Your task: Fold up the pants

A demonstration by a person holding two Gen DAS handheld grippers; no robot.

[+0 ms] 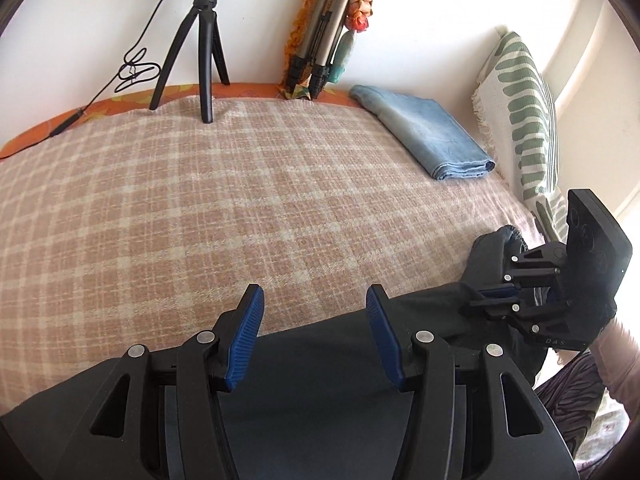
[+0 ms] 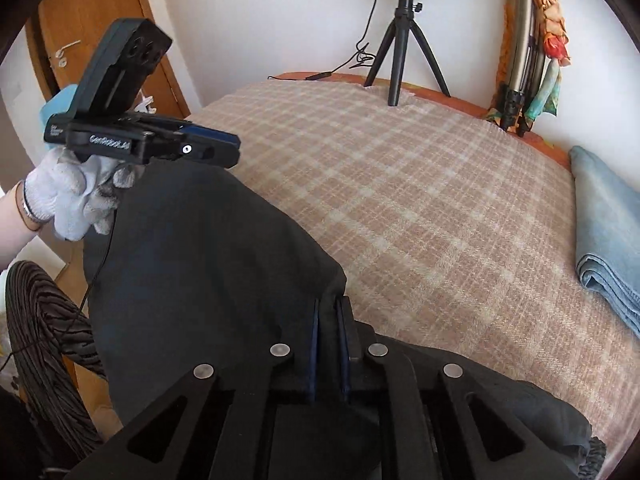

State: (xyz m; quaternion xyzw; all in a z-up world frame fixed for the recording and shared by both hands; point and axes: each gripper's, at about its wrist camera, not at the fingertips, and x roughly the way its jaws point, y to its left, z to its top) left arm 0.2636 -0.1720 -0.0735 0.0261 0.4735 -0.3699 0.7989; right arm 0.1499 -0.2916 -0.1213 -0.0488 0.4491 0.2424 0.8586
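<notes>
Dark pants bunched on the checked blanket, right jaws pinching them, left jaws parted, empty

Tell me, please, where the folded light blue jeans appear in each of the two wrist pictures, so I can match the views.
Left wrist view: the folded light blue jeans lie upper right, at the far side of the checked blanket, beside the striped cushion.
Right wrist view: the same jeans lie at the right edge, partly cut off.
Shared landmark: the small black tripod standing at the far edge of the bed.
</notes>
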